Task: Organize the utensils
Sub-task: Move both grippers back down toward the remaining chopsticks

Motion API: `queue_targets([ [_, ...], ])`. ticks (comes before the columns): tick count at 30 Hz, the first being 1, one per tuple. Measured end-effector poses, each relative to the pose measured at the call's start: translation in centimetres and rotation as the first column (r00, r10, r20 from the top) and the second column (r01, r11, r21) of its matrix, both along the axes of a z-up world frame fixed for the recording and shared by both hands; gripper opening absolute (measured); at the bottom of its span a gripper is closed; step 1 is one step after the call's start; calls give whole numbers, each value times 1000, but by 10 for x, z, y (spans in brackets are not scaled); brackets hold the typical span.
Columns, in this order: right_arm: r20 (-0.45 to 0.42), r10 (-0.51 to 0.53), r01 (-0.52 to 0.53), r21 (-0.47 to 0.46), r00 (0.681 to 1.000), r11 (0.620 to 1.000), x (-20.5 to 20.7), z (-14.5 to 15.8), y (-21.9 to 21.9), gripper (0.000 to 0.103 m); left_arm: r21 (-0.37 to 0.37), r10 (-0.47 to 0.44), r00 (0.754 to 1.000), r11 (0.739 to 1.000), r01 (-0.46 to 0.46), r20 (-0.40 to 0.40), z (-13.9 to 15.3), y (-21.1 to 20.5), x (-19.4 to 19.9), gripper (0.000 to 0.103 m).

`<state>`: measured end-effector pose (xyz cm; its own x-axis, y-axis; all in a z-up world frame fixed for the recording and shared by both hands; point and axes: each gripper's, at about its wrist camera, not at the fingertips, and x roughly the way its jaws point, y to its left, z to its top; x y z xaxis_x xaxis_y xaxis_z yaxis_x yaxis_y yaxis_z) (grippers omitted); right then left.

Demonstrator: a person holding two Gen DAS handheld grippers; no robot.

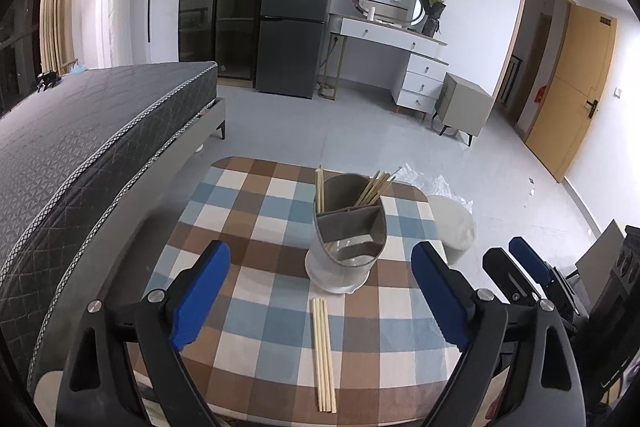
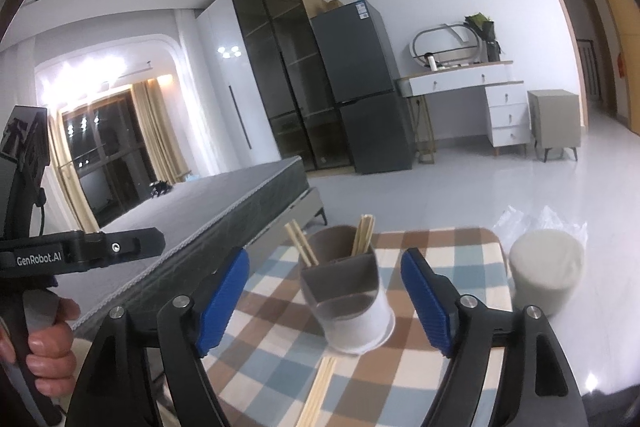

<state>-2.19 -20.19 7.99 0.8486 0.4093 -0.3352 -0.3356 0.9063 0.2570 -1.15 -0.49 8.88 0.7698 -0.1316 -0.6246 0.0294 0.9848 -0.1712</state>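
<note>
A grey and white utensil holder [image 1: 347, 239] [image 2: 345, 293] with divided compartments stands on the checked tablecloth [image 1: 256, 227] [image 2: 276, 343]. Wooden chopsticks [image 1: 319, 190] [image 2: 301, 243] lean in its far left compartment and more chopsticks [image 1: 376, 187] [image 2: 363, 234] in its far right one. A loose bundle of chopsticks [image 1: 324, 353] [image 2: 320, 387] lies flat on the cloth in front of the holder. My left gripper [image 1: 320, 263] is open, above the near part of the table, nothing between its blue pads. My right gripper [image 2: 325, 283] is open, with the holder seen between its fingers but untouched. It also shows at the right edge [image 1: 516, 259] of the left wrist view.
A round pale stool [image 1: 454, 223] [image 2: 546, 267] stands on the floor right of the table, with clear plastic wrap behind it. A bed [image 1: 80, 131] [image 2: 208, 211] runs along the left. A person's hand [image 2: 48, 343] holds the left gripper's handle. Fridge, dresser and door stand far back.
</note>
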Motion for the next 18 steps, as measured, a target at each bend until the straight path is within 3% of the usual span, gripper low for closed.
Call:
queue_targets([
  [11,-63,-4,4,13,998,1000,-23,-39,8,86,16,42,999,999,-42,10,-48,13,-15,89],
  [18,-153,-2,-2,-27,988,1000,-16,-67,15,92,-2,83,995,997,-84,-47,-81,24,-7,89],
])
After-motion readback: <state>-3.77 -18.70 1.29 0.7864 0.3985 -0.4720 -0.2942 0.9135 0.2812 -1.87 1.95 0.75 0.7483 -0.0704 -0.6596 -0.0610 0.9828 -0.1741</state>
